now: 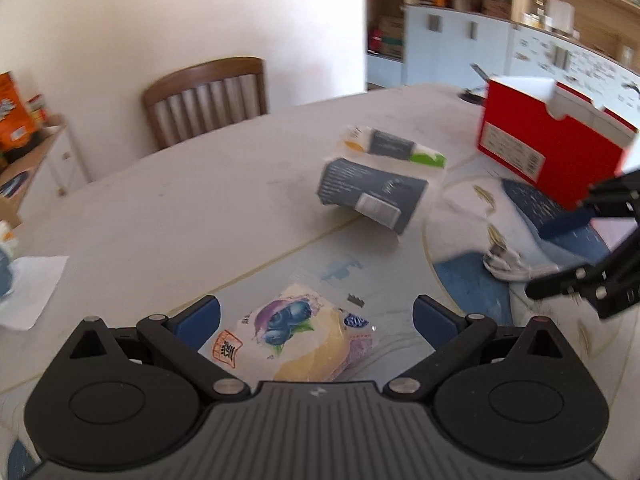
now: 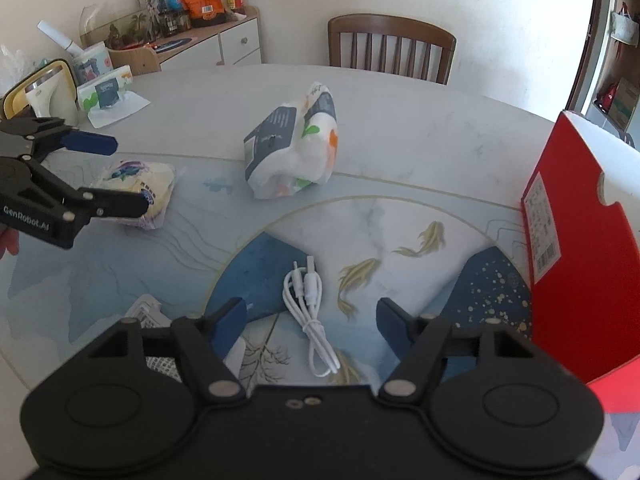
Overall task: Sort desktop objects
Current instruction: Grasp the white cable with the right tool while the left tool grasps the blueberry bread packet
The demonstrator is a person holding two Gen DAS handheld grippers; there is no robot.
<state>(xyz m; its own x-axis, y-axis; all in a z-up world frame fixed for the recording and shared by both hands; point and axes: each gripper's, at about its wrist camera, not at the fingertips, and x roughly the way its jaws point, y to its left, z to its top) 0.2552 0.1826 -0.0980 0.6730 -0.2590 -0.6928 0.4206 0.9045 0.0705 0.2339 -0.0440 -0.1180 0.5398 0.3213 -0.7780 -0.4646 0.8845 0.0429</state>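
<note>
A wrapped blueberry bread point(image 1: 296, 340) lies on the round table between the open blue pads of my left gripper point(image 1: 316, 320); it also shows in the right wrist view point(image 2: 136, 190), where the left gripper point(image 2: 120, 172) straddles it. A tissue pack point(image 1: 370, 194) point(image 2: 294, 148) lies mid-table. A coiled white USB cable point(image 2: 308, 312) point(image 1: 506, 266) lies between the open fingers of my right gripper point(image 2: 312, 324), which also shows in the left wrist view point(image 1: 556, 256). An open red box point(image 2: 576, 248) point(image 1: 548, 136) stands at the right.
A second tissue pack point(image 1: 394, 146) lies beyond the first. A wooden chair point(image 2: 390, 46) stands at the table's far side. A sideboard point(image 2: 192, 40) holds snacks and jars. A cup, tray and tissue pack point(image 2: 102, 96) sit at the table's left edge.
</note>
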